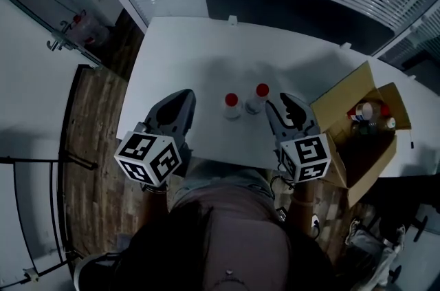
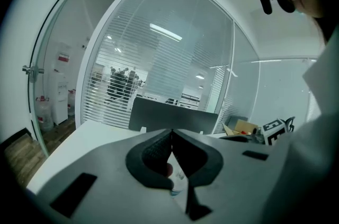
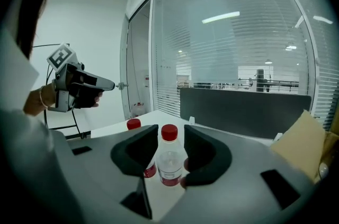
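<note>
By the broad table's (image 1: 199,49) near edge, the right gripper (image 3: 170,132) gapes at a bottle (image 3: 169,164); the left gripper (image 2: 171,135) is pinched together.

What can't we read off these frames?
Left gripper view: the shut left gripper hides a bottle; only a sliver of label shows.
Right gripper view: a jaw of the open right gripper covers most of the far bottle.
Head view: cardboard box contents too small and dark.
Label print: too small everywhere.
</note>
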Motion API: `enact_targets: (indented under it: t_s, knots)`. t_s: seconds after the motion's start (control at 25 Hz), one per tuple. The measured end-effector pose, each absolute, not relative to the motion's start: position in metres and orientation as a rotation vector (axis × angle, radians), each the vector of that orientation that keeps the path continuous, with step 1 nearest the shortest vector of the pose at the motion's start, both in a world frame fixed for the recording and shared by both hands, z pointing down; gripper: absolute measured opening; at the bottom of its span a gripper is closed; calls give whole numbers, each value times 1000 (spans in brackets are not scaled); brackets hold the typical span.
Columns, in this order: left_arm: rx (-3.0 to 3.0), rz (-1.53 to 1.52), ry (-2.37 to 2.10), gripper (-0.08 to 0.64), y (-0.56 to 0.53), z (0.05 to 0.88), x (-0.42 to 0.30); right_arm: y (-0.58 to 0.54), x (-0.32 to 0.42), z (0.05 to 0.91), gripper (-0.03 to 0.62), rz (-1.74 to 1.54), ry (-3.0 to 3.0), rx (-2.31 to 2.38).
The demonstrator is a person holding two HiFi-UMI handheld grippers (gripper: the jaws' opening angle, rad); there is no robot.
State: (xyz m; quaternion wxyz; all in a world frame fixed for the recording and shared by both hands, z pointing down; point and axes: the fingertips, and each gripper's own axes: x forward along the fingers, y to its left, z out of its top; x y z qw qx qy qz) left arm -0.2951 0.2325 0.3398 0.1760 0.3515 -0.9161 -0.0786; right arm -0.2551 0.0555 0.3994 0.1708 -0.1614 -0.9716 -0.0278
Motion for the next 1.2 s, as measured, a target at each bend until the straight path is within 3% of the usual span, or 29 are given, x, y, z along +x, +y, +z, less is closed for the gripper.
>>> enact_targets:
  t_s: [0.48,1.2]
  knots:
    - [1001,-243,-2599,9,204,332,-266,29,-217,369,58,-162,-2812,-440]
    - [997,-204,-2610,9,156,326,-238,-16,-187,312,41,-138,-2940,-459]
